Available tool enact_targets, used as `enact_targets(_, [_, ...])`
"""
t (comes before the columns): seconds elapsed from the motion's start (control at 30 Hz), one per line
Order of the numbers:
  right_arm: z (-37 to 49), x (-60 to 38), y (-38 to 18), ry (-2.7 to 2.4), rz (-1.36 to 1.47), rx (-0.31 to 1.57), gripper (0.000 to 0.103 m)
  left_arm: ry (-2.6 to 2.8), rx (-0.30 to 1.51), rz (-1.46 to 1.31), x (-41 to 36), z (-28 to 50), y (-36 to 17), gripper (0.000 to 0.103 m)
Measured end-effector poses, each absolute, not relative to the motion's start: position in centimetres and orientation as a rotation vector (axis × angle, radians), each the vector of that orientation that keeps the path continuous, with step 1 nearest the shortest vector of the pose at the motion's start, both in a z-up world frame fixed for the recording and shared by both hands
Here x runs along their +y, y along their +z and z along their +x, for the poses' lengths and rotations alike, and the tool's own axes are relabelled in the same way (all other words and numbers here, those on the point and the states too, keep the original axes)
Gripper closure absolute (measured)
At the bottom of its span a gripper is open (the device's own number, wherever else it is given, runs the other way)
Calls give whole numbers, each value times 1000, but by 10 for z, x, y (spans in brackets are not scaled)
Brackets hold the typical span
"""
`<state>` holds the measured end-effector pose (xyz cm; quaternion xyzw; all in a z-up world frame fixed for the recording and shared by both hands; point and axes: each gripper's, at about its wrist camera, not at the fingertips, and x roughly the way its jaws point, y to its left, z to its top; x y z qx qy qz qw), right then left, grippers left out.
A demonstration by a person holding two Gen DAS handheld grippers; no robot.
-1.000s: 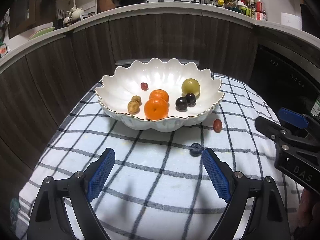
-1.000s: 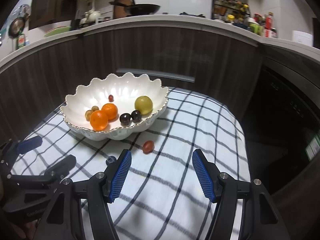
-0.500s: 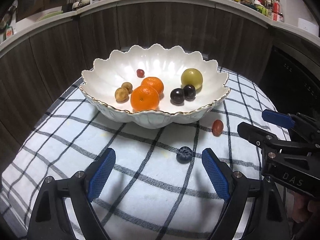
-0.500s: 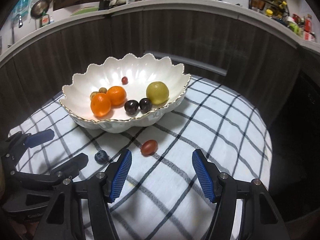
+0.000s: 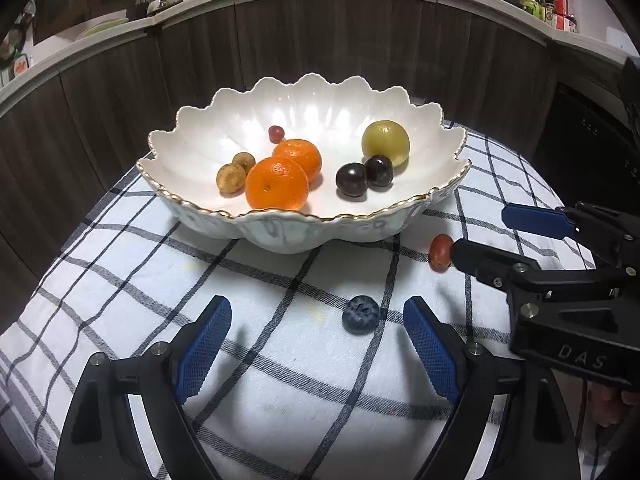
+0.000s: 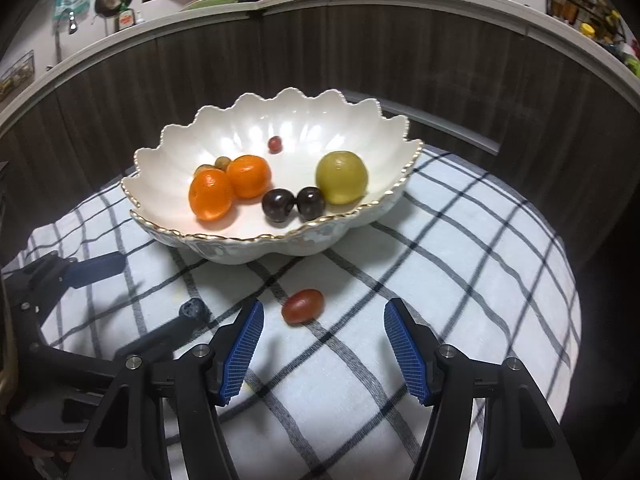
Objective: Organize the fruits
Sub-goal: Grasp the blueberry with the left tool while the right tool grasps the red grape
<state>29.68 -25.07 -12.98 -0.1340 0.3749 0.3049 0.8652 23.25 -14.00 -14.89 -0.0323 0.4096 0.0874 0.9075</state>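
A white scalloped bowl (image 5: 420,216) (image 6: 352,220) with a gold rim holds two oranges (image 5: 277,184), a green fruit (image 5: 385,143), two dark cherries (image 5: 352,179), two small brown fruits and a small red one. On the checked cloth in front of it lie a blueberry (image 5: 360,314) (image 6: 193,309) and a red grape (image 5: 439,253) (image 6: 302,306). My left gripper (image 5: 318,312) is open, and the blueberry lies just ahead between its blue pads, nearer the right one. My right gripper (image 6: 323,314) is open, with the grape just ahead between its pads, nearer the left one.
The checked cloth (image 5: 280,380) covers a small table that drops away at the left and right. Dark wood cabinet fronts (image 5: 360,48) curve behind it under a counter crowded with kitchenware. In each view the other gripper reaches in from the side (image 5: 560,280) (image 6: 60,280).
Both grippers have come forward and lower toward the cloth. The blueberry now sits close between the left pads and the grape close between the right pads. The bowl looks nearer.
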Motion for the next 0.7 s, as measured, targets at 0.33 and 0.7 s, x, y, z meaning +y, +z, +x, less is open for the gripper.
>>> enact_targets(0.33, [313, -247, -138, 702, -294, 835, 39, 155, 852, -85, -148, 242, -154, 29])
enact_targets(0.7, [324, -231, -148, 762, -336, 903, 53, 130, 921, -120, -145, 251, -166, 41])
